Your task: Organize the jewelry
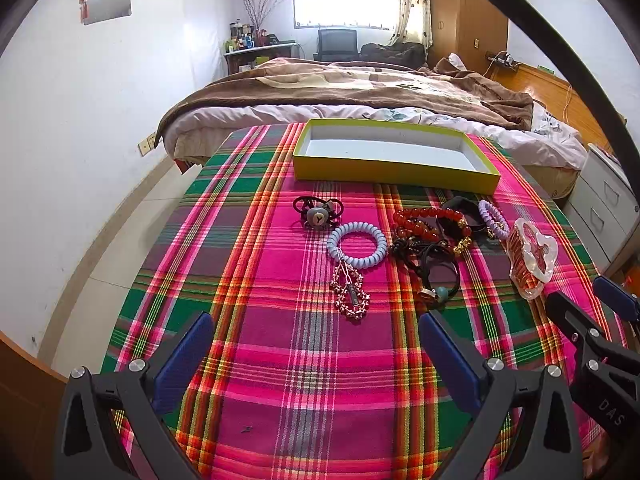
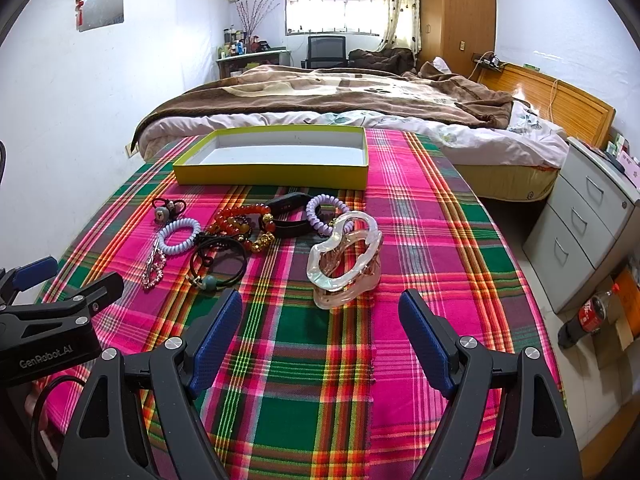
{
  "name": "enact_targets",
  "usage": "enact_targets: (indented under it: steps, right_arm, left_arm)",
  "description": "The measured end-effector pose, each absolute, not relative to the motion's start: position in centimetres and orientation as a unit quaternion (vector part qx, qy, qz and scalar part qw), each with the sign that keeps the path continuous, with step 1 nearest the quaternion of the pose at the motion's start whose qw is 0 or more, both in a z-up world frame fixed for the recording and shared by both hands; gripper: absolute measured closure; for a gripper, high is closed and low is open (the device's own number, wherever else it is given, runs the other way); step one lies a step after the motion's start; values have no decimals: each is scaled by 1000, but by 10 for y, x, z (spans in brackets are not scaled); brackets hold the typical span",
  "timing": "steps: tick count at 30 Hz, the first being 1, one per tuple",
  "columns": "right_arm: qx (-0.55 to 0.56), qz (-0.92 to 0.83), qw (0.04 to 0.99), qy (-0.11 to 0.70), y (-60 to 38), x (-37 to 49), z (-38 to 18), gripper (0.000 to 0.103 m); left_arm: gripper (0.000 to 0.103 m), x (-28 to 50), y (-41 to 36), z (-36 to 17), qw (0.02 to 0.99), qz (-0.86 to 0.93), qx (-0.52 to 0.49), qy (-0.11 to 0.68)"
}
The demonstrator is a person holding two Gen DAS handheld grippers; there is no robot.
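Note:
A shallow yellow box (image 1: pixel 394 168) (image 2: pixel 272 174) with a pale inside stands empty at the far end of the plaid cloth. In front of it lies a cluster of jewelry: a black hair tie with a charm (image 1: pixel 316 213), a pale blue coil bracelet (image 1: pixel 357 244) (image 2: pixel 179 236) with a beaded chain (image 1: pixel 351 292), red bead bracelets (image 1: pixel 430 222) (image 2: pixel 244 220), black hair ties (image 1: pixel 438 268) (image 2: pixel 218 260), a lilac coil (image 1: pixel 494 218) (image 2: pixel 322 208) and a clear amber hair claw (image 1: pixel 532 256) (image 2: pixel 344 254). My left gripper (image 1: pixel 316 348) is open, short of the chain. My right gripper (image 2: pixel 320 328) is open, just short of the hair claw.
The plaid cloth (image 1: pixel 280 380) covers a table. Behind it is a bed with a brown blanket (image 2: pixel 320 96). A grey drawer unit (image 2: pixel 588 216) and a cola bottle (image 2: pixel 588 316) on the floor stand to the right. A white wall is at the left.

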State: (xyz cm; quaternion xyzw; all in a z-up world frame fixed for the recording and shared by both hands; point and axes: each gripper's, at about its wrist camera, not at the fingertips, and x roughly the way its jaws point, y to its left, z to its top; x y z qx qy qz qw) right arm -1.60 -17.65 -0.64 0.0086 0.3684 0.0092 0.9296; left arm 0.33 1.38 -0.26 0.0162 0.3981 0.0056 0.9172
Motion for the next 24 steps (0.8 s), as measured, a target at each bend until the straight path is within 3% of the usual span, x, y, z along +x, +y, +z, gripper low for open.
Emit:
enact_targets:
  steps: [24]
  right_arm:
    - [50, 22, 920, 388, -212, 17, -27, 23]
  left_arm:
    - [0, 30, 58, -22, 903, -23, -15, 430]
